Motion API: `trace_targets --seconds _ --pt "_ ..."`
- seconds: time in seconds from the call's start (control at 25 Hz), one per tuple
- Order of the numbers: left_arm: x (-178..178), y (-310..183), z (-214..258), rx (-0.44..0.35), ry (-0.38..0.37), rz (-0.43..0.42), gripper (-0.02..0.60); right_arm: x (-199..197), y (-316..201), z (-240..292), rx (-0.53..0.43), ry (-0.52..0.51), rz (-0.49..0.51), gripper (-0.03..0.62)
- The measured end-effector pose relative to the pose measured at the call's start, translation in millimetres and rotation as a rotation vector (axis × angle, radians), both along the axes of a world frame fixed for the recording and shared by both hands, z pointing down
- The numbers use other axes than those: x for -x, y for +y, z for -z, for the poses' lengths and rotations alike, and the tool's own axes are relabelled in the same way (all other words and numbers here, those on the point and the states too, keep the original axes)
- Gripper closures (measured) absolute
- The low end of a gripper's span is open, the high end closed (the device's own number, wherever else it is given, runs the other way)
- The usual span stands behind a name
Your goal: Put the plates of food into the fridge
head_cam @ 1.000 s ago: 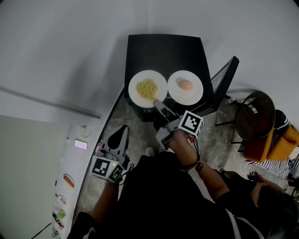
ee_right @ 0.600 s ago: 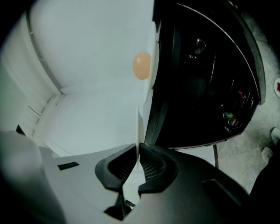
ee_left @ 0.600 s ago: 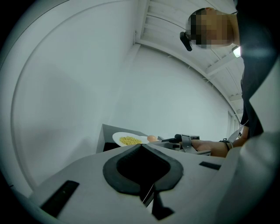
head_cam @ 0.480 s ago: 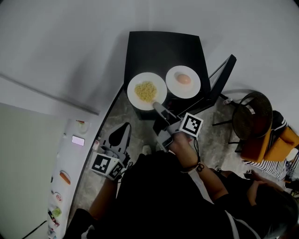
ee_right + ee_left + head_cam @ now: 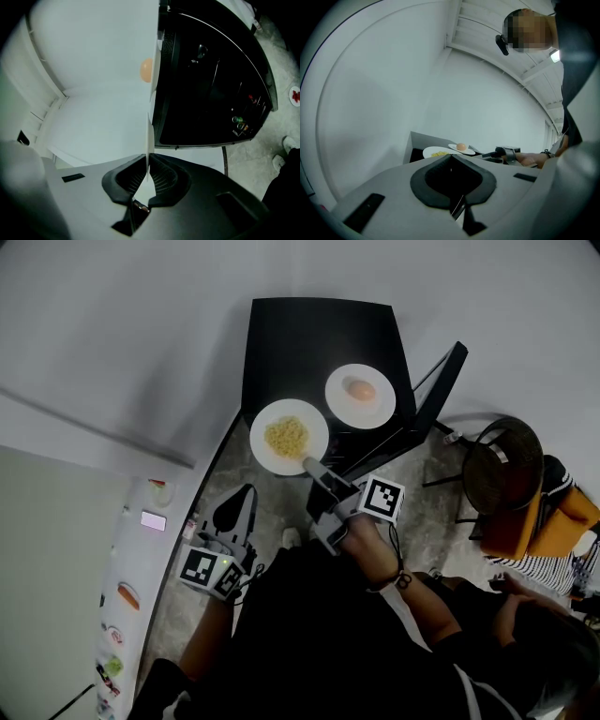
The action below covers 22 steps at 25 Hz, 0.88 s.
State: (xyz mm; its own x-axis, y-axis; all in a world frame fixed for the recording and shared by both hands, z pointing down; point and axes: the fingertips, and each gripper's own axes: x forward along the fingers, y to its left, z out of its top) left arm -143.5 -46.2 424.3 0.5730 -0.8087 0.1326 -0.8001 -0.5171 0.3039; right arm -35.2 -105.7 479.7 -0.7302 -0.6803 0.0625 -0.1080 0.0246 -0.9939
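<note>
Magnets dot the fridge door point(image 5: 122, 615) at the lower left of the head view. Just right of it the left tool point(image 5: 242, 501) hangs low beside the person's body, pointing up the frame toward the table's near left corner. In its own view its jaws are pressed together with nothing between them.

The plate of noodles point(image 5: 265, 456) lies flat at frame centre, hanging past the near left corner of the black table point(image 5: 309, 343); whether it rests there I cannot tell. The right tool point(image 5: 307, 462) pinches its lower right rim, its long axis running from lower right to upper left. In the right gripper view the plate shows edge-on, a thin white line rising from the clenched pads point(image 5: 161, 178). The right hand point(image 5: 361, 531) sits behind the marker cube, forearm trailing to lower right.

The plate with an egg point(image 5: 339, 404) sits on the table, just right of the noodles.
</note>
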Motion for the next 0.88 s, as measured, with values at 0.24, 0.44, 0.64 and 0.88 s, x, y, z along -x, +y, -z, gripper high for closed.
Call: trace_targets --seconds 0.24,0.44,0.64,0.88 --pt "2.3 -0.2 -1.2 0.006 -0.007 0.000 0.557 5.1 12.3 -1.7 0.004 -0.016 0.031 0.554" --pt "2.8 -0.4 -1.4 0.008 -0.009 -0.006 0.557 7.6 23.0 -9.5 0.017 0.000 0.063 0.554" --pt "-2.4 4.0 -1.0 0.007 -0.016 -0.012 0.557 1.2 32.0 -20.6 0.031 0.007 0.070 0.553" --pt "-4.2 6.8 -4.9 0.015 -0.028 -0.012 0.557 -7.4 33.5 -33.3 0.043 0.027 0.084 0.553"
